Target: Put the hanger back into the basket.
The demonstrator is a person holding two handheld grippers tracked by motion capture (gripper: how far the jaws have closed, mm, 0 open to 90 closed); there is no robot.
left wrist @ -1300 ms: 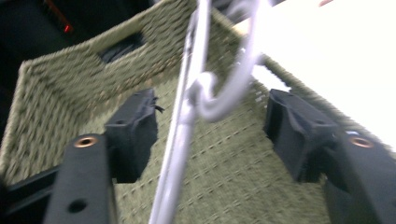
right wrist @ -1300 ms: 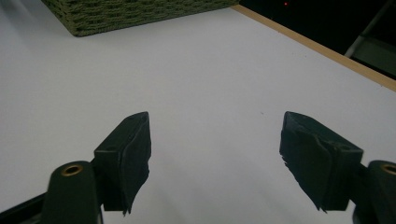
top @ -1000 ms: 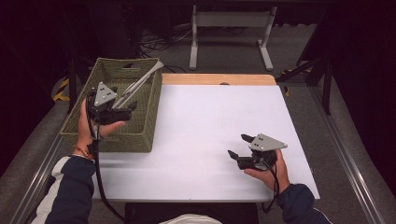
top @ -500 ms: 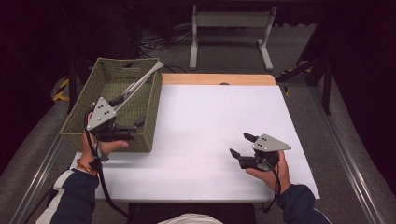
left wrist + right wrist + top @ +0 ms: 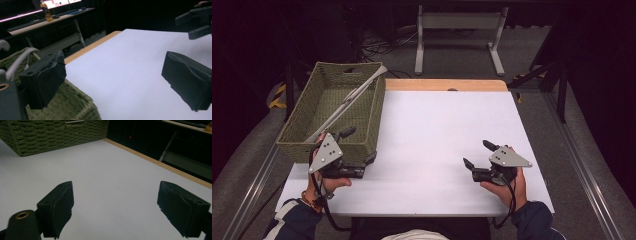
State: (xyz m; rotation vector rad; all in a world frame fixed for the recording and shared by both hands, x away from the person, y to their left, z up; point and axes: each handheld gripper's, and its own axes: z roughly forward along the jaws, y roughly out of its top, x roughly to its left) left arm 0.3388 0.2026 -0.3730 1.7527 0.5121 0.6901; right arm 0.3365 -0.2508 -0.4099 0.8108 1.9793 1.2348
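Jaws of the left gripper [image 5: 357, 152] stand wide apart and grasp nothing; they have just been opening, with only bare tabletop between them. This gripper sits at the near right corner of the basket [image 5: 302, 145], just beside its front wall, and in the left gripper view one jaw overlaps the woven rim while the other hangs over the white surface.

The basket is a rectangular olive-green woven one with a handle slot cut in its far wall, and it stands on the left part of the tabletop [image 5: 437, 125]. Inside it lies a pair of long pale tongs [image 5: 349, 100], laid on a diagonal, the far end propped against the back right corner of the rim.

Farther right, the white tabletop has a wooden strip along its far edge.

At the right, the right gripper [image 5: 476, 155] rests low near the front edge, well apart from the basket. Its jaws have also just been opening and are released, empty.

Counted: one basket, one pair of tongs, two grippers.
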